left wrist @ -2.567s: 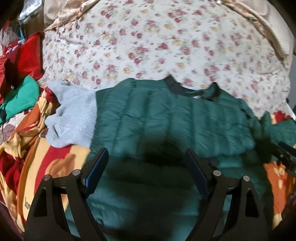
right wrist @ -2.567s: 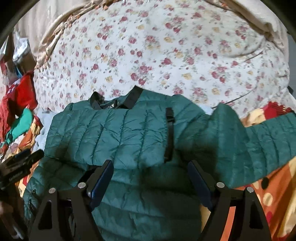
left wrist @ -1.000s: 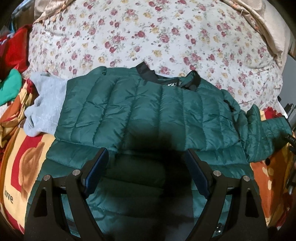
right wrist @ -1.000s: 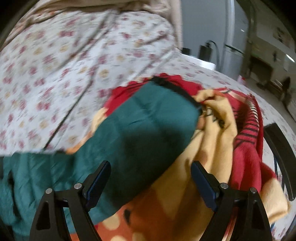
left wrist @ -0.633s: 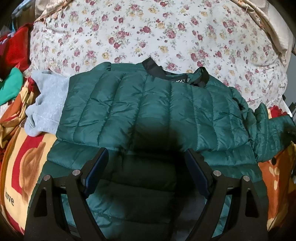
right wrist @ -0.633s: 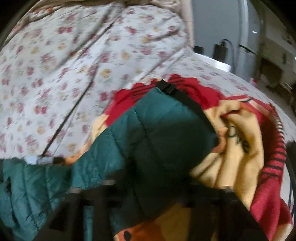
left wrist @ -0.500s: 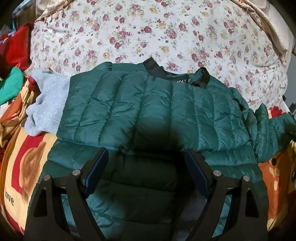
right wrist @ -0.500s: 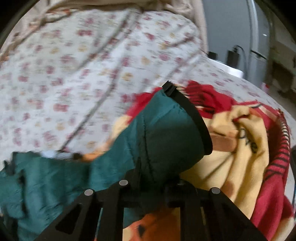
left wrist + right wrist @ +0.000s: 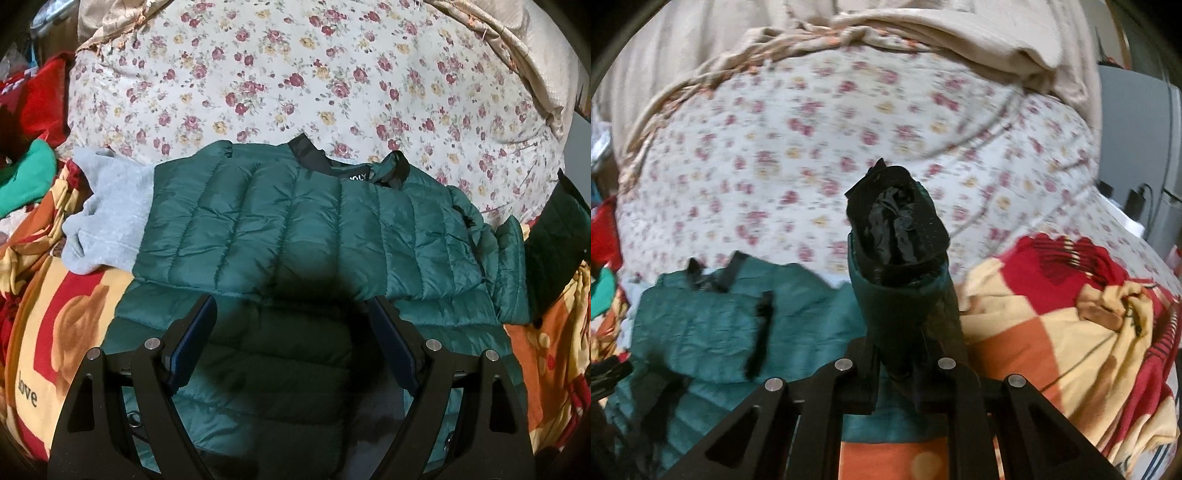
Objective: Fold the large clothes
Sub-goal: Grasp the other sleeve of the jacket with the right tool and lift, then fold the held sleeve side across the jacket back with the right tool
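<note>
A dark green quilted jacket lies spread across the bed, its black collar toward the far side and one side folded over the body. My left gripper hovers open just above the jacket's lower part, nothing between its fingers. My right gripper is shut on the jacket's sleeve, whose black-lined cuff stands up above the jaws. In the left wrist view the lifted sleeve shows at the far right. The jacket's body lies to the left in the right wrist view.
A grey garment lies against the jacket's left edge. A floral quilt covers the far side of the bed. A red, yellow and orange blanket lies under and right of the jacket. Red and green clothes pile at far left.
My right gripper closed on the sleeve end, then lifted it and swung it leftward toward the jacket's body. The left gripper stayed put, open.
</note>
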Demonstrator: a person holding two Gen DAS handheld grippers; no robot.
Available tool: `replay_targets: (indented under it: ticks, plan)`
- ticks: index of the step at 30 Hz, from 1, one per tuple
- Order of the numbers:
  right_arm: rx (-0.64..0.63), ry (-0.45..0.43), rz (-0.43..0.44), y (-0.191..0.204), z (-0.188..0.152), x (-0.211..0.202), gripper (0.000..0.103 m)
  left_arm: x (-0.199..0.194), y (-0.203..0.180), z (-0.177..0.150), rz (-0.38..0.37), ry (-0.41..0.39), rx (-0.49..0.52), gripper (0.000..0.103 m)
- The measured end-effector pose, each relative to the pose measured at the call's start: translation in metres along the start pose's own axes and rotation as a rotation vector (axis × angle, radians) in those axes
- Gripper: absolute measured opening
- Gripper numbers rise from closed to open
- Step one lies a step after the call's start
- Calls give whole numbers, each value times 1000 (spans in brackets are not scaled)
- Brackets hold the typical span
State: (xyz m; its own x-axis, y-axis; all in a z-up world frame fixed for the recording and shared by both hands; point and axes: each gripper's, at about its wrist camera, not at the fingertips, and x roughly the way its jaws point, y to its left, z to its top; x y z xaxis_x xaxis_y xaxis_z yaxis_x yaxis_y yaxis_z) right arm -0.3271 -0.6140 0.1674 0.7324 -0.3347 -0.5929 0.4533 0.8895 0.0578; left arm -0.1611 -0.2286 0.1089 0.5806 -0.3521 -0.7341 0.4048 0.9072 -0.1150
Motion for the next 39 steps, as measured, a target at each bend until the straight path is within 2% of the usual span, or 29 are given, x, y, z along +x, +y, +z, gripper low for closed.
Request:
replay_targets:
  ticks: [8,14,16,21,27,32,34,37,39]
  plan:
    - [-28,8,162,56,10,-20,12,-4,9,3,16,-13,-14,84]
    - [-28,40,307,104,16,-10,12,-5,24,4,36,-16,-29,84]
    - [-37,58,367,128,16,-2,12,-5,31,6,45,-19,-39,84]
    - [-100,122,452,198,10,28,12,-4,55,12,80,-22,-65,84]
    - [-130,232,526,260,-12,79,12,3,84,13,141,-17,-73,84]
    - [-168,328,575,305,-41,114,12,14,108,14,156,7,-112,84]
    - [-190,344,565,318,-51,122,12,16,114,14,154,9,-129,84]
    - [-243,345,572,326,-54,120,21,15,122,14,131,4,-168,84]
    - [-259,342,604,326,-52,113,52,15,125,14,111,5,-203,84]
